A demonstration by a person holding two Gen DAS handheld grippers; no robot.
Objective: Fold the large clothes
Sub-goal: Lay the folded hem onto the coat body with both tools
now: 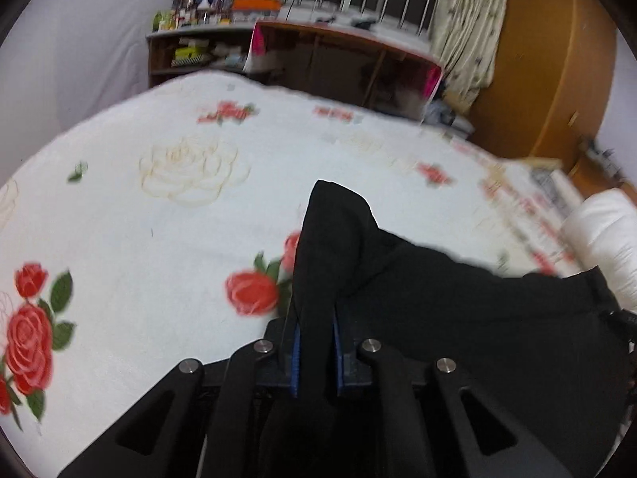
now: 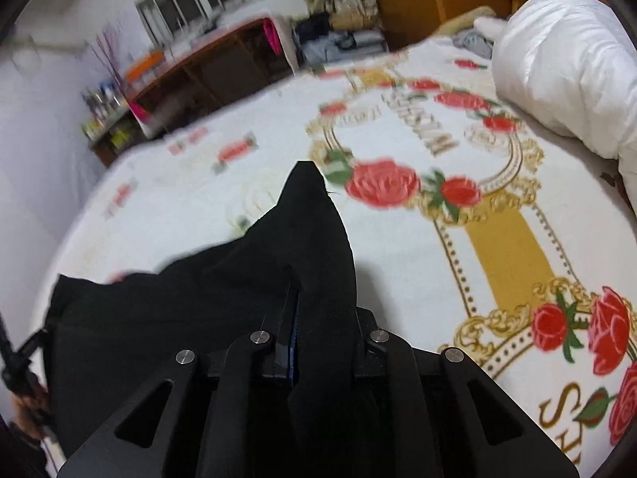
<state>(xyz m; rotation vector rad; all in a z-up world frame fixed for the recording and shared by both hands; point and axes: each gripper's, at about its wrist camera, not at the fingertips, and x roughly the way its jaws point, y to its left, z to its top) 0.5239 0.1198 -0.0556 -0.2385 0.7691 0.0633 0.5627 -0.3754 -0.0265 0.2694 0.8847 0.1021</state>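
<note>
A large black garment (image 1: pixel 458 302) hangs over the rose-printed white bedspread (image 1: pixel 159 219). My left gripper (image 1: pixel 316 318) is shut on one corner of it; the cloth sticks up past the blue-padded fingers (image 1: pixel 295 358) and stretches away to the right. In the right wrist view the same black garment (image 2: pixel 159 318) stretches to the left, and my right gripper (image 2: pixel 322 318) is shut on another corner that stands up in a point. The cloth hides most of both sets of fingers. The other gripper shows at the left edge of the right wrist view (image 2: pixel 20 362).
A white duvet (image 2: pixel 565 63) is bunched at the right side of the bed. A wooden shelf unit (image 1: pixel 302 59) with bottles and boxes stands beyond the bed's far edge, under a window. A curtain (image 1: pixel 466 28) and an orange-brown wardrobe (image 1: pixel 549 63) stand at the back right.
</note>
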